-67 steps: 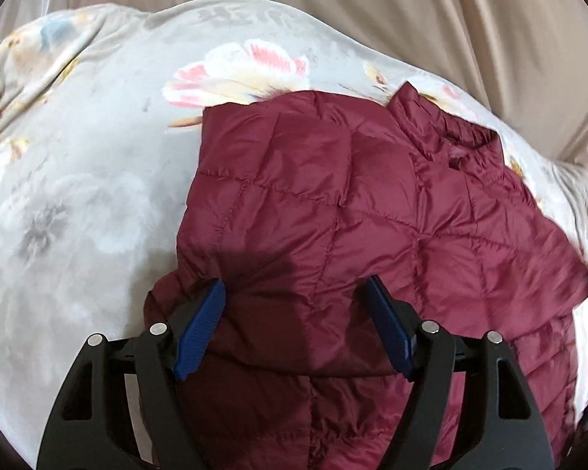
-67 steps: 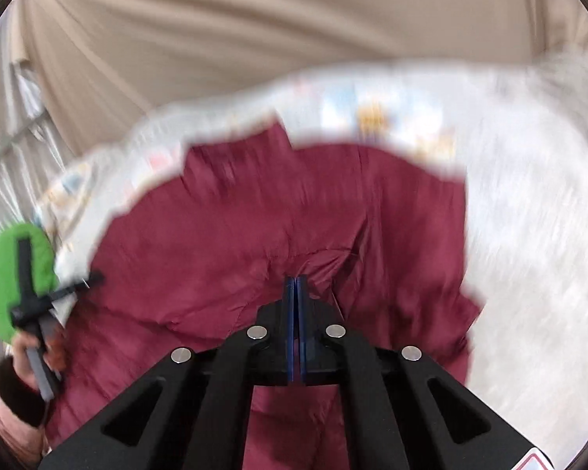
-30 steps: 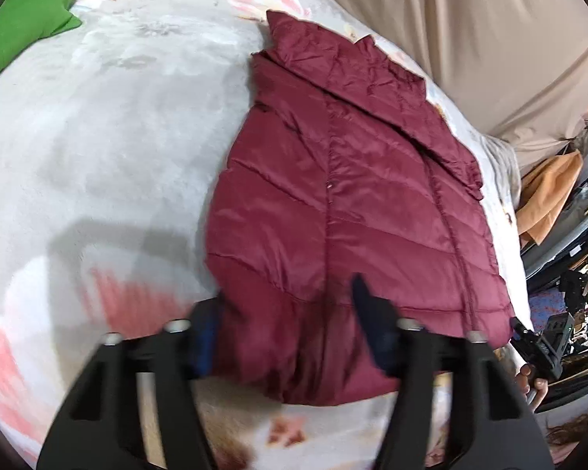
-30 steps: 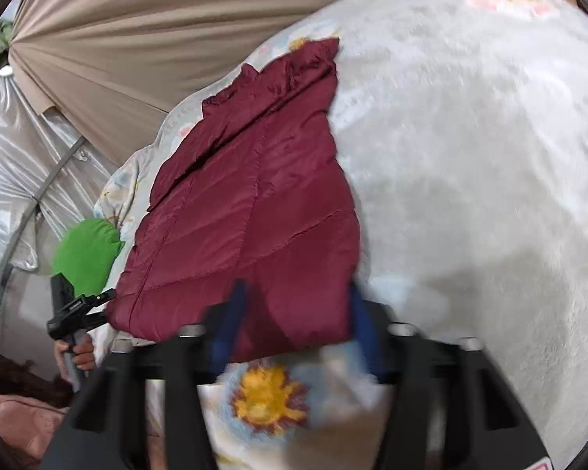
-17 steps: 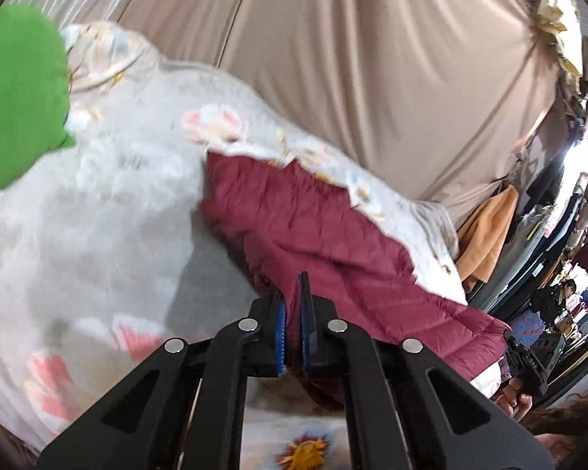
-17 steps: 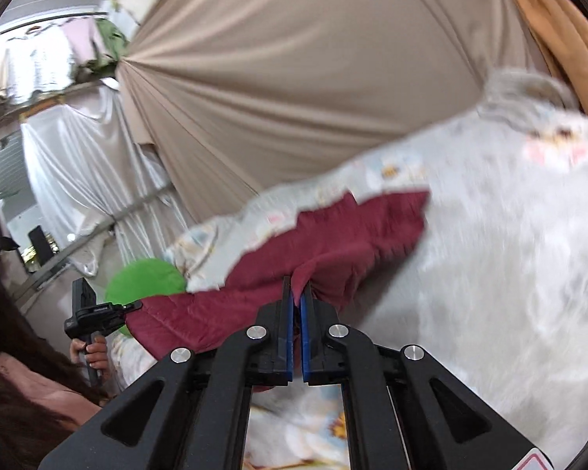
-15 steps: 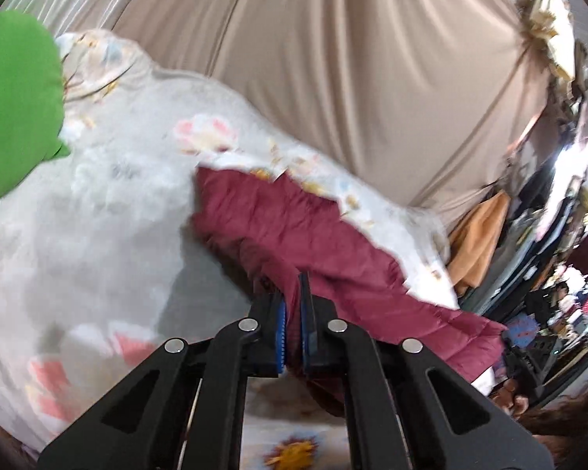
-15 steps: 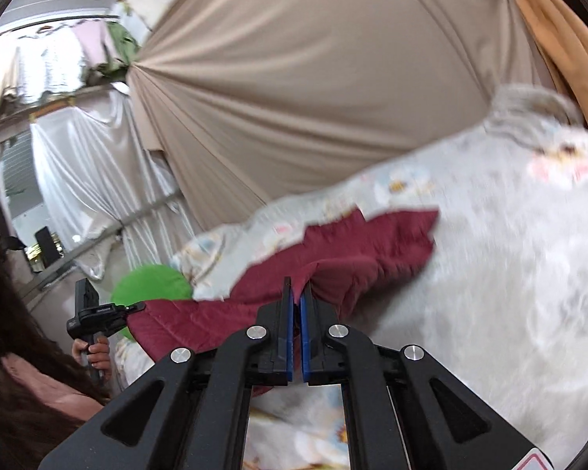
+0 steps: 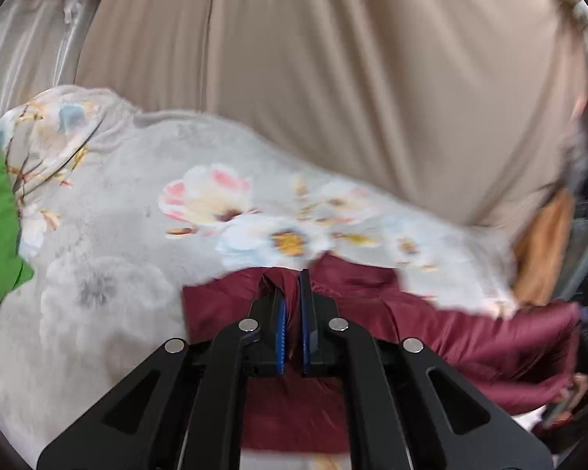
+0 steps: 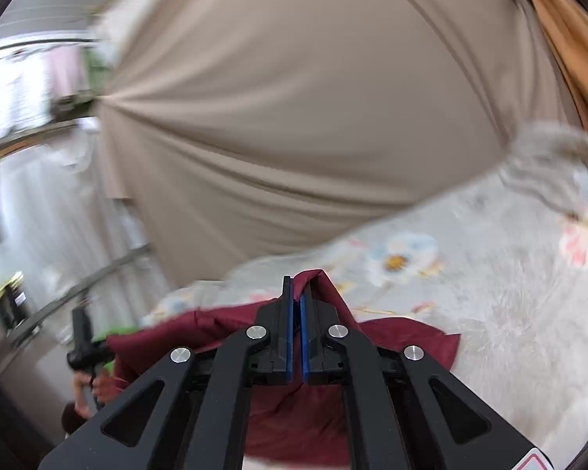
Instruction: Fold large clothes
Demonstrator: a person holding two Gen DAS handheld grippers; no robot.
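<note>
Both the left gripper (image 9: 291, 293) and right gripper (image 10: 296, 297) are clamped on the jacket (image 9: 450, 337) hem, lifting it off the blanket (image 9: 117, 235), so next it probably needs carrying over toward the collar.

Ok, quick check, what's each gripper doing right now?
Left gripper: shut on the maroon puffer jacket, fabric pinched between its pads.
Right gripper: shut on the same jacket's edge.

Makeshift indoor room, home-like. Bed covered by a grey floral blanket (image 9: 109, 243). Beige draped curtain (image 9: 333, 78) as backdrop, silvery sheeting (image 10: 51, 215) beside it. Orange garment (image 9: 545, 243) hanging at the right edge; clutter beyond is blurred.
</note>
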